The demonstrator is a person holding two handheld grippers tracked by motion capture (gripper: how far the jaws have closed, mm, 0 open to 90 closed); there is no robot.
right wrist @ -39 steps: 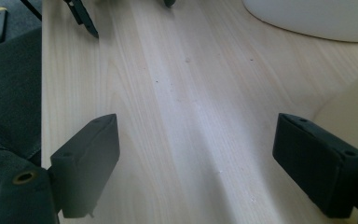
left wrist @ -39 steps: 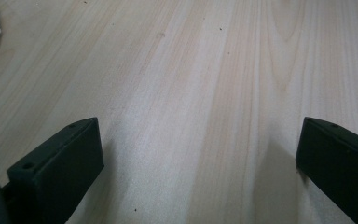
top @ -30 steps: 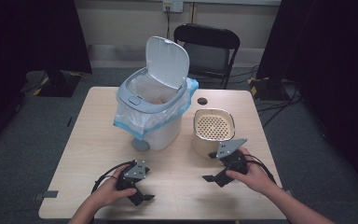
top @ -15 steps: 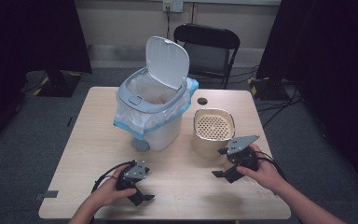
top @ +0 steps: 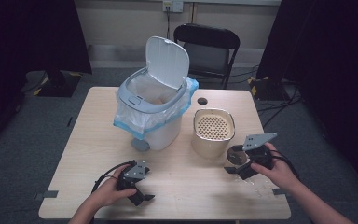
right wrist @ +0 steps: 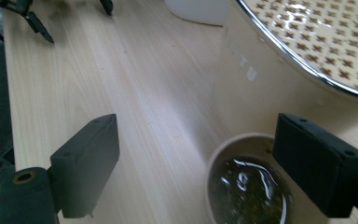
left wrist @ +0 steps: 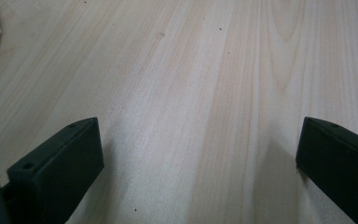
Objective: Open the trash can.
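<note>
A small paper cup (top: 236, 157) with dark liquid stands on the table just right of a cream container (top: 213, 132) with a perforated lid. My right gripper (top: 235, 169) lies at the cup, jaws pointing left. In the right gripper view the cup (right wrist: 247, 191) sits low between the wide-apart jaws of the right gripper (right wrist: 203, 172), close to the right jaw and well clear of the left one; it is open. My left gripper (top: 142, 196) rests near the front edge, and in its own view the left gripper (left wrist: 198, 154) is open over bare wood.
A white pedal bin (top: 151, 109) with a blue-edged liner and raised lid stands mid-table. A small dark disc (top: 202, 101) lies behind the container. Crumbs (top: 256, 183) dot the table (top: 84, 140) near the right hand. A black chair (top: 206, 46) stands beyond the far edge.
My right hand has carried its gripper to the right, away from the front of the cream container, and the cup now shows beside its jaws. The left hand has stayed still.
</note>
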